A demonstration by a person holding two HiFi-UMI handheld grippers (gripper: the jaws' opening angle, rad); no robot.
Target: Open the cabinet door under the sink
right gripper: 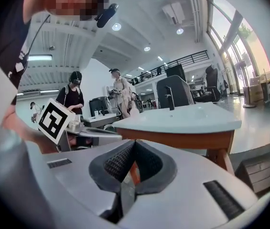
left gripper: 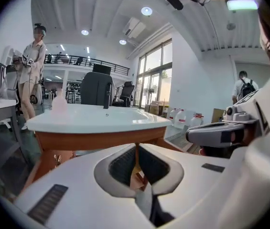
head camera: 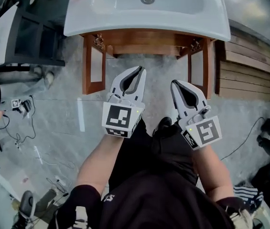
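Head view: my left gripper and right gripper hover, jaws together and empty, aimed at the brown wooden cabinet to reach its door

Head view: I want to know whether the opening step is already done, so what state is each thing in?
Left door: swung open toward the person.
Right door: swung open as well.
Sink: basin empty.
Left gripper: shut, holding nothing.
Right gripper: shut, holding nothing.
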